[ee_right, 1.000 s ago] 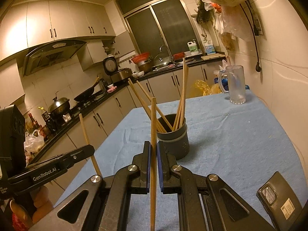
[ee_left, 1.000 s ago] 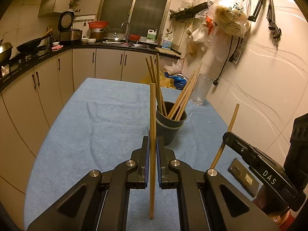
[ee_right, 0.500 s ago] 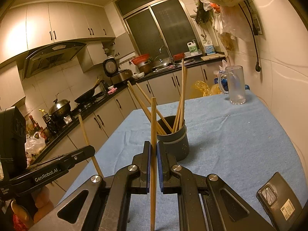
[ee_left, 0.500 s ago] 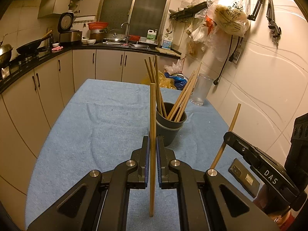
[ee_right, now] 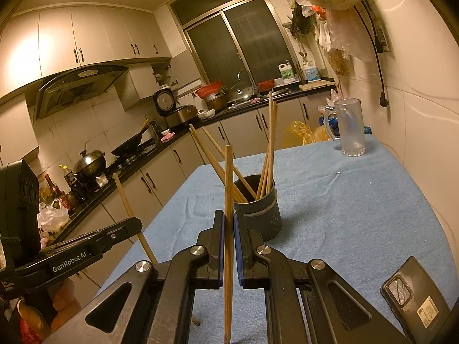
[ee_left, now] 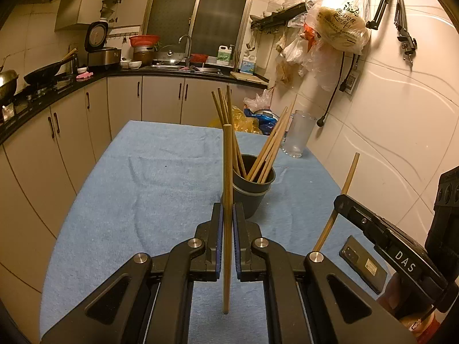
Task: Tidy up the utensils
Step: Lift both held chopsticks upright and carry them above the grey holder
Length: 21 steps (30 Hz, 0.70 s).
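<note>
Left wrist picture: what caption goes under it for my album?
Left gripper pinches one chopstick upright before the chopstick cup.

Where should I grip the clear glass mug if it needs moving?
Take the clear glass mug across its upper body, coming from the near side. It stands upright and tall on the blue cloth, with its handle toward the counter side, so the plain wall faces you.

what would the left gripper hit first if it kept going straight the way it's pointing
Most likely the dark utensil cup holding chopsticks, which sits just past the left gripper and slightly right of its line. Depth is unclear, so the chopstick it clamps might reach it first.
</note>
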Each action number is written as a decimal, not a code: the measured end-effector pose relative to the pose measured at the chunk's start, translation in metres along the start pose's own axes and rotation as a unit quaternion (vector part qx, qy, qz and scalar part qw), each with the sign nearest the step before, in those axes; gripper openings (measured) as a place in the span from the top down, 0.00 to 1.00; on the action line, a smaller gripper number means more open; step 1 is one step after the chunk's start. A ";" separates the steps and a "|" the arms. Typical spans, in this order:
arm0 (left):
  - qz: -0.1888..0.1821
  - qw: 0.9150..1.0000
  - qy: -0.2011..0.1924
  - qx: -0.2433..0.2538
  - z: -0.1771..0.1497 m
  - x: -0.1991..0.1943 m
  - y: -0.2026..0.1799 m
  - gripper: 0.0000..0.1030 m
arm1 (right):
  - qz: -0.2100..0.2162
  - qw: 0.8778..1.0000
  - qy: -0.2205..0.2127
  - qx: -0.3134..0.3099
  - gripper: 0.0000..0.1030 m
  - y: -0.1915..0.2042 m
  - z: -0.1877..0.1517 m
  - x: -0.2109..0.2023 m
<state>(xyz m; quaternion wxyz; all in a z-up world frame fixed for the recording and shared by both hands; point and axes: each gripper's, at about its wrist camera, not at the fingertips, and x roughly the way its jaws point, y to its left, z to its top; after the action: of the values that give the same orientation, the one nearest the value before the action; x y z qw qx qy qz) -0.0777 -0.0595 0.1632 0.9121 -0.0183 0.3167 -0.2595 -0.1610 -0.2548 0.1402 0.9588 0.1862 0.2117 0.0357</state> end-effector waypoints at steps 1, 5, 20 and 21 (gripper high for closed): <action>-0.001 1.000 0.000 0.000 0.000 0.000 0.000 0.94 | 0.000 1.000 -0.001 0.001 0.93 -0.001 0.001 0.000; -0.001 1.000 0.000 0.001 0.001 0.000 0.000 0.94 | 0.000 1.000 -0.004 0.003 0.93 -0.001 0.003 -0.002; -0.001 1.000 0.002 -0.001 0.006 0.000 0.000 0.94 | -0.001 1.000 -0.014 0.012 0.93 -0.007 0.011 -0.007; -0.003 1.000 0.002 -0.002 0.008 0.000 0.001 0.94 | -0.002 1.000 -0.015 0.012 0.93 -0.007 0.012 -0.007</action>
<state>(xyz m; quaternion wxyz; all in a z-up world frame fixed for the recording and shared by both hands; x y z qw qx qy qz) -0.0729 -0.0597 0.1693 0.9106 -0.0206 0.3193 -0.2614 -0.1625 -0.2669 0.1508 0.9597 0.1979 0.1977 0.0282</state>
